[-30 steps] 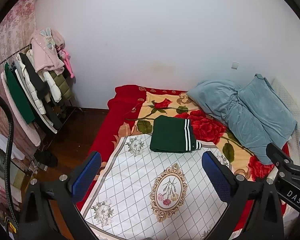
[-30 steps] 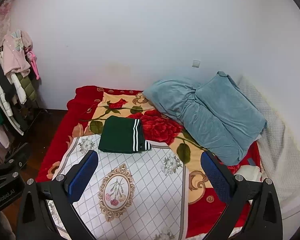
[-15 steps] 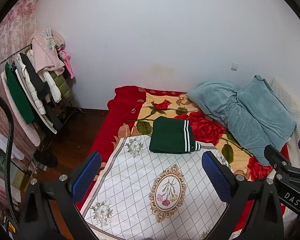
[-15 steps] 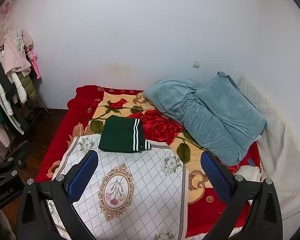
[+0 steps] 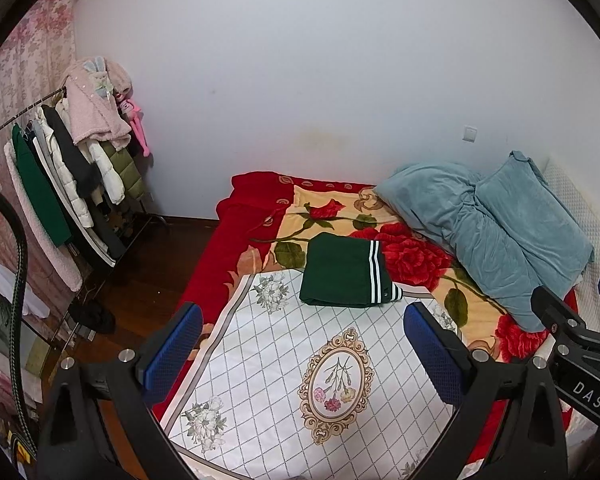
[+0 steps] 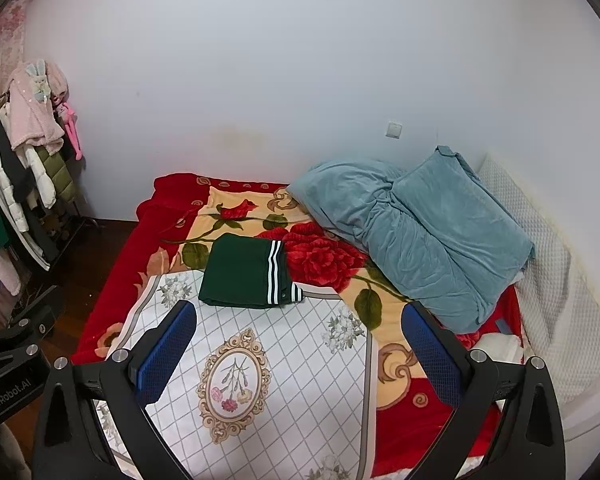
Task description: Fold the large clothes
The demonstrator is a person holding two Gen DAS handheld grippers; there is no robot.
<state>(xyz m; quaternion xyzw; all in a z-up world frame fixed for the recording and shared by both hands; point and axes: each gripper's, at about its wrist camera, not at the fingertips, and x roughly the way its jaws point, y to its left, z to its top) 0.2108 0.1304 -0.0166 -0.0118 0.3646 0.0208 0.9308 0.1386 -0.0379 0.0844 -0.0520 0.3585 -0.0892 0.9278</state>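
Almost nothing has shifted over the last second: both views drift only slightly, and the green garment (image 5: 346, 276) lies in the same spot on the bed (image 5: 236, 248).

The green garment is already folded into a compact rectangle. Its white-striped band sits along the right edge. It rests flat at the far edge of the white quilted sheet (image 5: 300, 368), partly over the red floral blanket (image 5: 416, 258). This position keeps it on the smooth working surface, within reach from the near side. It also stays well apart from the bundled blue duvet (image 5: 496, 232) near the wall.

The left gripper (image 5: 302, 344) hangs above the near part of the sheet. Its fingers (image 5: 172, 346) are spread wide and hold nothing. The right gripper (image 6: 298, 342) is in the same condition: blue pads apart, nothing between them. Both are well apart from the garment, and neither touches any cloth. The right gripper body shows at the right border of the left wrist view, so the two units sit side by side.

Judged from the tidy shape of the garment and the empty fingers, this item appears finished. The wide opening suits either a release just completed or readiness for the next piece. A clothes rack (image 5: 60, 184) with hanging coats stands at the left, beside the bed. No unfolded garment is visible on the bed.
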